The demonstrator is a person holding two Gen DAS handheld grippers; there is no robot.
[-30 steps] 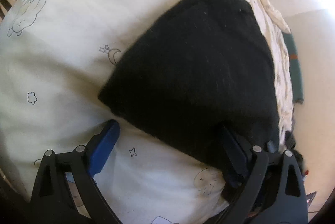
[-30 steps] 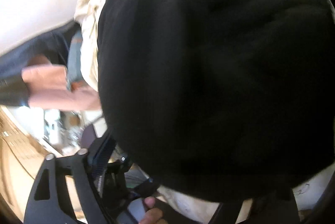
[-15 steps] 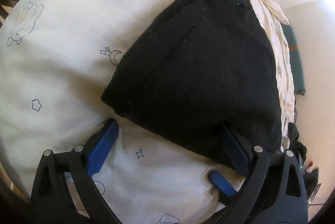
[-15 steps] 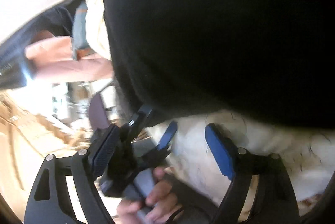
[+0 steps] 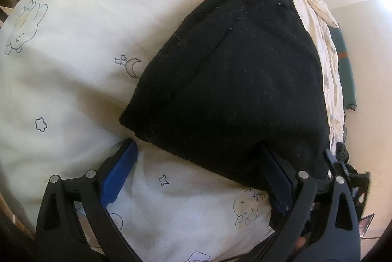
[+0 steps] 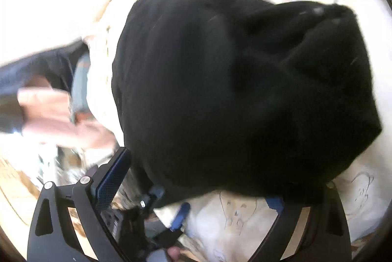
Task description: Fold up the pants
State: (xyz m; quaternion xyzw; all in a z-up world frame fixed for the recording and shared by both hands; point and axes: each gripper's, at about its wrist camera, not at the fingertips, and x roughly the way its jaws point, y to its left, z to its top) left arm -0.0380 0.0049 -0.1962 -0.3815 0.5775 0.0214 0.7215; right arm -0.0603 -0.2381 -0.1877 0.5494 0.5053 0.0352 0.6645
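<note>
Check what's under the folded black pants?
The folded black pants lie on a cream cartoon-print bedsheet, visible all around them. Whatever lies directly beneath the fabric is covered.

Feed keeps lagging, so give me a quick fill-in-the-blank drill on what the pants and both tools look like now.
1. The folded pants are ____ in colour.
2. They lie on a cream bed sheet printed with stars, a ____ and cartoon animals.
3. The left tool has its jaws ____.
4. The pads of the right tool are ____ in colour.

Missing words: black; moon; open; blue

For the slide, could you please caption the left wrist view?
Folded black fabric pants on a cream cartoon-print bedsheet, open left claw straddling their near edge.
</note>
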